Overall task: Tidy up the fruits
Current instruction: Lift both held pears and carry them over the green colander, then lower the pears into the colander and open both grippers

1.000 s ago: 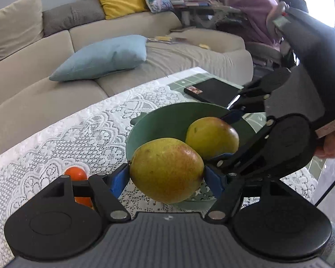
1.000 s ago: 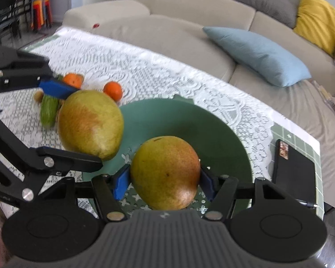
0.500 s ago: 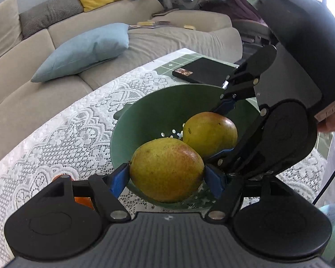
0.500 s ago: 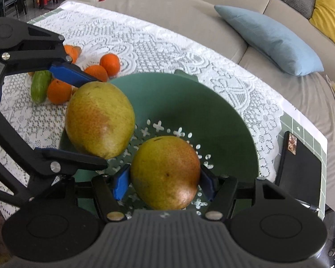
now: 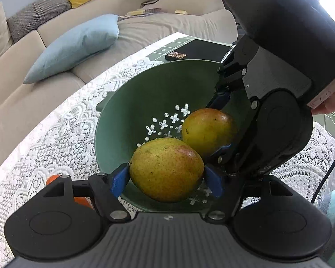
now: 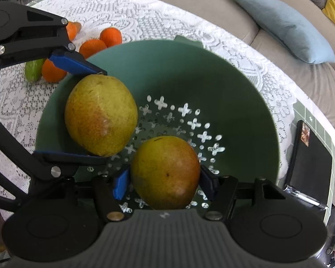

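Note:
A green perforated bowl (image 5: 122, 111) (image 6: 234, 93) stands on the lace tablecloth. My left gripper (image 5: 167, 178) (image 6: 102, 116) is shut on a yellow-green mango (image 5: 167, 169) (image 6: 100, 115), held inside the bowl near its left wall. The right gripper (image 6: 165, 178) (image 5: 221, 127) is shut on a second, redder mango (image 6: 165, 172) (image 5: 208, 131), low over the holes in the bowl's bottom. The two mangoes hang close side by side. Whether either one touches the bowl I cannot tell.
Three oranges (image 6: 92, 47) and a green fruit (image 6: 33, 71) lie on the cloth left of the bowl. A black flat case (image 6: 310, 163) sits at the table's right end. Behind the table runs a beige sofa with a blue cushion (image 5: 73, 47).
Both grippers have come down with their mangoes, from above the bowl's rim to inside it. The grips have not changed.

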A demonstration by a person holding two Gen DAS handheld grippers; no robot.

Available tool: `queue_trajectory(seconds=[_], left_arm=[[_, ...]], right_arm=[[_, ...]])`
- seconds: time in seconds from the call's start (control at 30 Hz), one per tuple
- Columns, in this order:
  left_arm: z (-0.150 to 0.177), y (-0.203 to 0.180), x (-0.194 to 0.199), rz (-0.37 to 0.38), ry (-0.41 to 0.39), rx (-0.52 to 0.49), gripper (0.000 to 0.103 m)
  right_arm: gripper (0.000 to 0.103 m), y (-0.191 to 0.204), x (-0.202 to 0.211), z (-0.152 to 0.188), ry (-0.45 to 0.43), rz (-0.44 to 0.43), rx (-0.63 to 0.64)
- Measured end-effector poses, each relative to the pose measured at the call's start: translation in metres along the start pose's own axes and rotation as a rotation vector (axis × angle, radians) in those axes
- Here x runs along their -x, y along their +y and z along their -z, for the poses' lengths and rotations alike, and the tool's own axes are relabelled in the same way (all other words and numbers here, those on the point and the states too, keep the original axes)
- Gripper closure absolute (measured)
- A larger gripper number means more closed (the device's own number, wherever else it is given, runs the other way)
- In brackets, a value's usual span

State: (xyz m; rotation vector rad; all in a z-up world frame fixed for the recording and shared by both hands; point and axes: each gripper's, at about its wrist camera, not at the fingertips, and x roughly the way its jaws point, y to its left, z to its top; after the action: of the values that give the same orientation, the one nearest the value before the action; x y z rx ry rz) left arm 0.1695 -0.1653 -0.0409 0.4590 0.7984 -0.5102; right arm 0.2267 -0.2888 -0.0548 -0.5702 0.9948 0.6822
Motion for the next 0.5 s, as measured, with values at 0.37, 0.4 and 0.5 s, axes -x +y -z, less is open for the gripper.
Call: queue_trajectory(seconds=[0.37,0.4,0.5], left_arm=[[-0.0013,-0.002,-0.0033,0.015,0.025,0.004,0.018],[-0.0009,-0.0033,-0.003,0.013,0.028,0.002,0.018],[-0.0008,-0.0062,-0.0022,0.008,0.036,-0.004,0.018]], right_arm=[[0.041,0.0005,0.0016,-0.0028,0.055,0.009,0.056],[0.041,0.0004,0.002,-0.0029,0.061,0.009,0.06],[0.041,0.0006,0.0035,-0.0027,0.078,0.009,0.064]])
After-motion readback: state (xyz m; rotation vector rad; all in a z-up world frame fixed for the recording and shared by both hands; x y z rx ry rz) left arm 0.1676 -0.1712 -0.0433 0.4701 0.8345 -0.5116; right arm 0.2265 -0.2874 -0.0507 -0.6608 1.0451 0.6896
